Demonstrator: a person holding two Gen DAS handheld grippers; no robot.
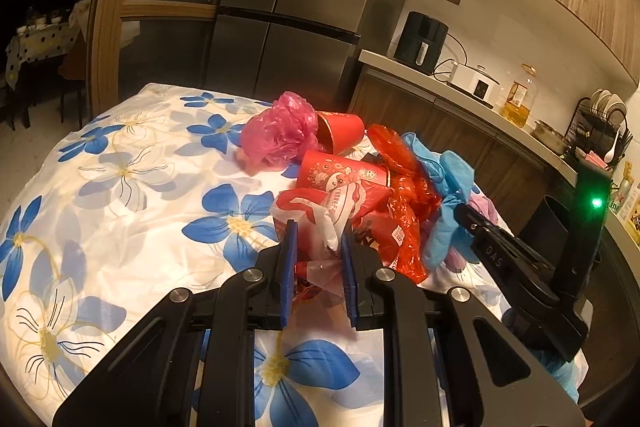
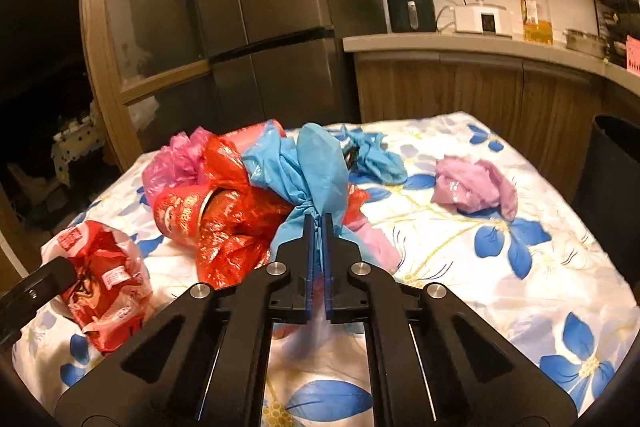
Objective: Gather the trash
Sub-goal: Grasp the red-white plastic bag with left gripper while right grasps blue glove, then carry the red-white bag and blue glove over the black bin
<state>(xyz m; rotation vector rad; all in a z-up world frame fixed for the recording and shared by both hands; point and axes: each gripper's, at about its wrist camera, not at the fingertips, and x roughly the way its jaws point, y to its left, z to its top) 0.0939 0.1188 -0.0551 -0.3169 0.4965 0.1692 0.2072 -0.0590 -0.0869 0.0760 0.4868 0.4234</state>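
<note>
R tongs (image 2: 318, 223) clenched on blue bag (image 2: 316, 163) mid-worktop (image 2: 520, 267), L tongs (image 1: 318, 239) gripping red-white bag (image 1: 320, 211) at near left; risk: thin film may slip out or snag red wrap (image 2: 228, 227) & drag pile w/ it.

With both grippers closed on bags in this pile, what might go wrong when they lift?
1. The right gripper pinches only a thin twist of the blue bag, which may slip or tear.
2. That bag drapes over the red cup, so lifting may drag it along.
3. The left gripper holds the red-and-white bag loosely.
</note>
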